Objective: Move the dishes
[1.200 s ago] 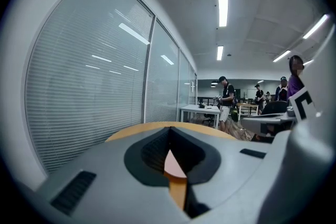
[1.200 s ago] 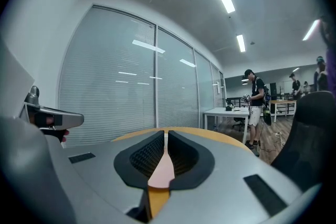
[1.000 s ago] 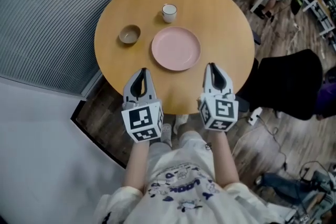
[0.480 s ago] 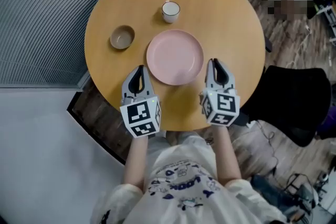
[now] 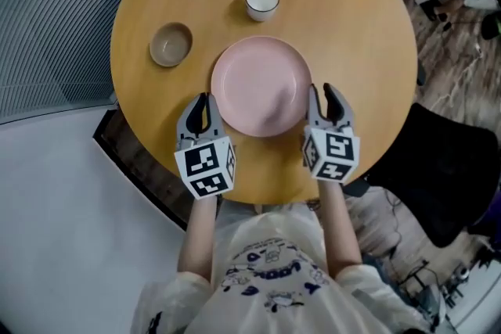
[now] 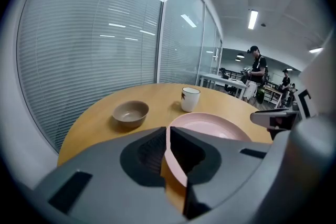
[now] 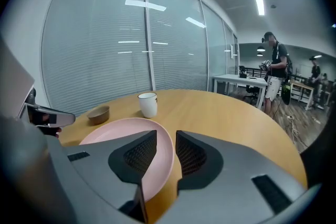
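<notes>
On the round wooden table [image 5: 356, 27] lie three dishes: one pink plate [image 5: 262, 86], one brown bowl [image 5: 171, 44] and one white mug [image 5: 262, 1]. The plate sits toward the table's near edge, midway along it. The bowl stands toward the left edge and the mug beyond the plate's far rim, both apart from it.

Two grippers flank the plate, each carrying one marker cube. The left gripper [image 5: 203, 99] is at the plate's left rim with its tips drawn together and nothing between them. In its own view the plate's rim and bare wood show through the hollow behind the tips.

The right gripper [image 5: 323, 94] is at the plate's right rim. Its jaws have just been opening and now stand a small way apart. The plate's rim shows in that gap, and neither pad presses on it. Whether the rim lies level with the pads or under them is not clear.

The table's far edge is cut off at the top of the head view. In both gripper views the jaws cover the plate's near rim.

A black chair [image 5: 458, 168] stands off the table's right edge. A glass wall with blinds [image 6: 89, 44] curves behind the far and left sides. People stand by desks [image 7: 273, 78] in the room beyond, too small to make out.
</notes>
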Tool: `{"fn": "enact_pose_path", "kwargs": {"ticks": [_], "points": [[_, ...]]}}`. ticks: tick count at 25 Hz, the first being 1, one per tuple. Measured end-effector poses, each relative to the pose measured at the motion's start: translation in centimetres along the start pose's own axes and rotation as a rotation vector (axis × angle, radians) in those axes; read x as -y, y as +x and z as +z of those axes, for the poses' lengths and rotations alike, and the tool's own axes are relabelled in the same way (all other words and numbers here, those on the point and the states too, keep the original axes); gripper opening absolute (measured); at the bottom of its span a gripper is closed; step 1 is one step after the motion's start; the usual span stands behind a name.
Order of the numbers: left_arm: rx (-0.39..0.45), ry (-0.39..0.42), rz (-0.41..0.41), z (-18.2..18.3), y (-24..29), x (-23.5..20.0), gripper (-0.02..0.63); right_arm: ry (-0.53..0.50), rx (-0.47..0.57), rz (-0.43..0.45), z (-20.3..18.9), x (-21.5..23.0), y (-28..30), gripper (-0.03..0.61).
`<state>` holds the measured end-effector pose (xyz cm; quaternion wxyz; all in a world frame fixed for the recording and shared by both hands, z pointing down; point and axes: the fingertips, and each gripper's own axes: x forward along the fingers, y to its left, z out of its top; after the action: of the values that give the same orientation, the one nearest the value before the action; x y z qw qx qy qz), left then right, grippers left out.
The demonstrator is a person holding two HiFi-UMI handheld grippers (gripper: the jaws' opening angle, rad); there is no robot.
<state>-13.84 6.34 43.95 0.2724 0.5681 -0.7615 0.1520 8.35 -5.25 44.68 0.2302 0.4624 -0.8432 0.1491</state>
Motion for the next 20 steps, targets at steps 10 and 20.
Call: {"fn": "enact_pose_path", "kwargs": {"ticks": [10,20], "points": [[-0.13,-0.094,0.023,-4.2,3.9,-0.6,0.086,0.023,-0.105,0.025,-4.0,0.7,4.1,0.092],[-0.236,-0.139,-0.028,-7.0,5.7,0.3,0.081,0.05,-0.177,-0.006,-6.4,0.9,6.0,0.068]]}}
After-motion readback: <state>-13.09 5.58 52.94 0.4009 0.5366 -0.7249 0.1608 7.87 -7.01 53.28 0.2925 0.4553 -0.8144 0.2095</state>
